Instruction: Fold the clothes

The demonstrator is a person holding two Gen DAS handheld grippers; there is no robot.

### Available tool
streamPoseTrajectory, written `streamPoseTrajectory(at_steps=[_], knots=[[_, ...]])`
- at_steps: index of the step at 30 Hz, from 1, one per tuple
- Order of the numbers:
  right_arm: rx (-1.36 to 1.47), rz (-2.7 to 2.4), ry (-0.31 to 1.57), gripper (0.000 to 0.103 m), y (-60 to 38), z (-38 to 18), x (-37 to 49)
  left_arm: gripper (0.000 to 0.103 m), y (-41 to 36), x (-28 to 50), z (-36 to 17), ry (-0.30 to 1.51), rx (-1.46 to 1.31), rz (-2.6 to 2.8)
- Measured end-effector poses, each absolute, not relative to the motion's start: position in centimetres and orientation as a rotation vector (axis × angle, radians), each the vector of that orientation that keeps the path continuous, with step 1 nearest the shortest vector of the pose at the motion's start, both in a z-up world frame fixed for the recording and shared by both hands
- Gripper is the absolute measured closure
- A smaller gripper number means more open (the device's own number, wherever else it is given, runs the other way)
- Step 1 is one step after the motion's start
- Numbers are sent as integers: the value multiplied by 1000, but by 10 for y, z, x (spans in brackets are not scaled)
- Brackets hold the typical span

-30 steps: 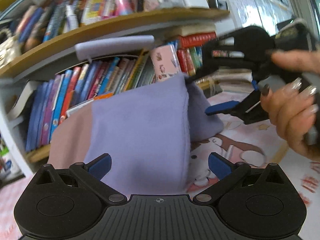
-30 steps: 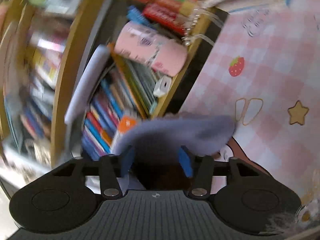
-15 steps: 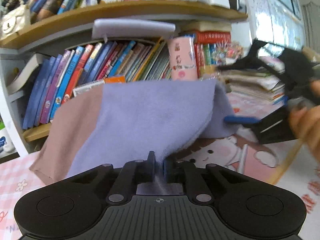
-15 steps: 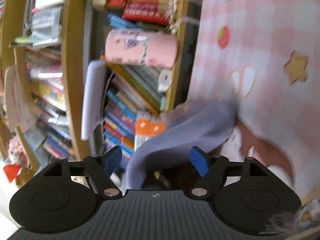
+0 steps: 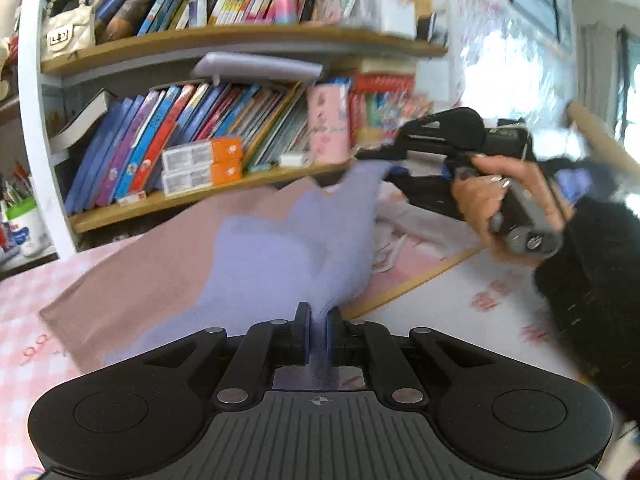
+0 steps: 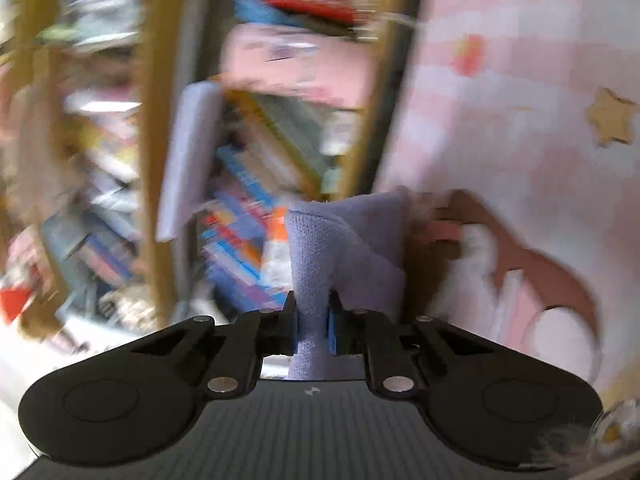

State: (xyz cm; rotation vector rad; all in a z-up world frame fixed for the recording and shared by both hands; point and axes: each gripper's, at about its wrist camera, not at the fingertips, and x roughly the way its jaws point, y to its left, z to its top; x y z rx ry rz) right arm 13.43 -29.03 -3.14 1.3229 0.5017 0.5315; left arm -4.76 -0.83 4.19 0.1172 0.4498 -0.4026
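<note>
A lavender knit garment (image 5: 288, 248) with a brown-pink panel (image 5: 160, 264) hangs stretched above the table. My left gripper (image 5: 318, 332) is shut on its near edge. In the left wrist view the right gripper (image 5: 384, 168), held by a hand (image 5: 504, 196) in a black fuzzy sleeve, pinches the garment's far corner. In the blurred right wrist view my right gripper (image 6: 312, 320) is shut on a fold of the lavender garment (image 6: 344, 248).
A wooden bookshelf (image 5: 248, 40) packed with books stands close behind the garment. A pink checked tablecloth (image 5: 24, 312) with cartoon prints covers the table. A pink box (image 5: 328, 124) and orange-white cartons (image 5: 204, 164) sit on the lower shelf.
My left gripper shut on the garment's near edge a second ago. My right gripper opened, then shut on the far corner. The garment now stretches between both, and the right view is blurred by motion.
</note>
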Motion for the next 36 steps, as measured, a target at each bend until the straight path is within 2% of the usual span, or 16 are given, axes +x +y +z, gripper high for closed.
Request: streamPoseTrajectory(at_steps=[4, 8, 10, 13, 16, 21, 23, 26, 30, 33, 35, 36], knots=[[1262, 693, 262, 91, -303, 35, 105, 97, -3, -72, 83, 309, 10, -586], [1037, 868, 51, 92, -294, 149, 91, 97, 13, -96, 138, 62, -125, -809], [950, 930, 17, 92, -276, 186, 95, 97, 30, -103, 156, -37, -218, -865], [841, 986, 30, 92, -239, 217, 107, 97, 59, -100, 156, -53, -338, -884], [719, 967, 156, 92, -189, 199, 129, 97, 87, -89, 123, 65, -406, -795], [518, 882, 482, 92, -95, 82, 176, 94, 122, -76, 44, 406, -347, -440], [485, 853, 603, 92, -69, 36, 191, 93, 137, -76, 25, 488, -311, -307], [475, 855, 693, 92, -39, -6, 202, 89, 156, -83, 25, 468, -276, -197], [424, 812, 726, 89, -10, -15, 206, 77, 156, -86, 50, 366, -242, -172], [339, 740, 675, 81, -49, -1, 193, 74, 137, -77, 65, 334, -202, -230], [281, 689, 637, 66, -79, 9, 183, 74, 122, -65, 71, 343, -170, -287], [252, 663, 617, 66, -94, 13, 177, 74, 113, -59, 70, 351, -146, -315]])
